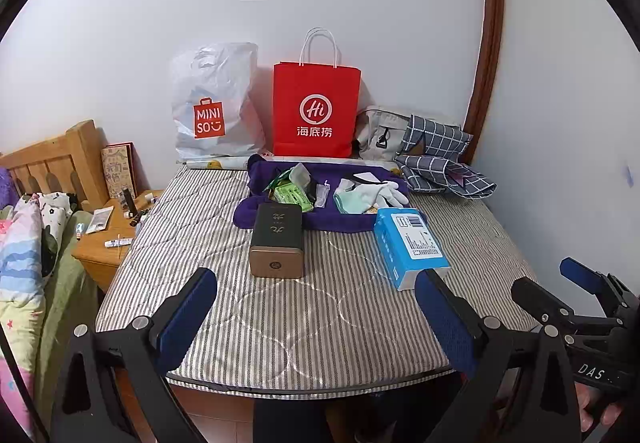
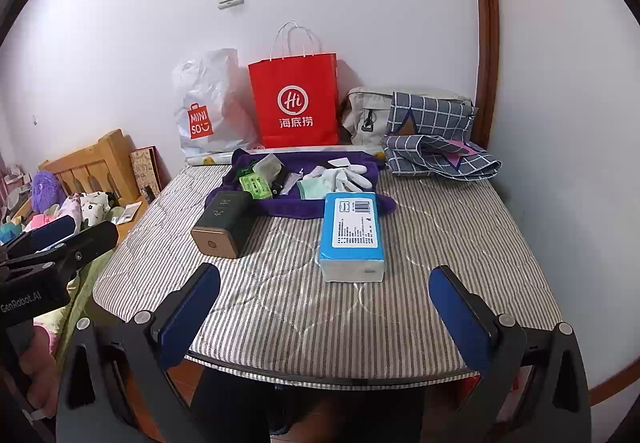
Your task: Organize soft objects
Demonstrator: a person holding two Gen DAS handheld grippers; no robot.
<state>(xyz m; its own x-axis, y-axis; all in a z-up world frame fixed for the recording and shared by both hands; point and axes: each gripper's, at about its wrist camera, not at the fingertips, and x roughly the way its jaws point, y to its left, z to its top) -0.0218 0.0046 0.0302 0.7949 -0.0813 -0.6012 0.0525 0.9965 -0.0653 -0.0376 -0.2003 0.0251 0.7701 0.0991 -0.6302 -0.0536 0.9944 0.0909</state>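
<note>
Striped, quilted mattress [image 1: 304, 307] under everything, grey and white, its near edge curved. At the far wall a stiff red paper bag [image 1: 316, 109] with white cord handles, beside it a crinkled white plastic Miniso bag [image 1: 214, 103]. Right corner: folded blue-grey checked cloth [image 1: 440, 159] against a pale canvas bag [image 1: 380, 133]. Mid-bed, a plush purple towel [image 1: 280, 211] carrying white gloves [image 1: 384, 191], a mint-green cloth [image 1: 352, 201] and a green packet [image 1: 292, 195]. Nearer, just touching the towel's edge, a soft blue tissue pack [image 2: 352, 235] and a boxy dark tin [image 1: 276, 239] with a gold end. Left tongs [image 1: 316, 319] spread wide, empty, above the near edge; right tongs [image 2: 326, 317] likewise apart, holding nothing.
</note>
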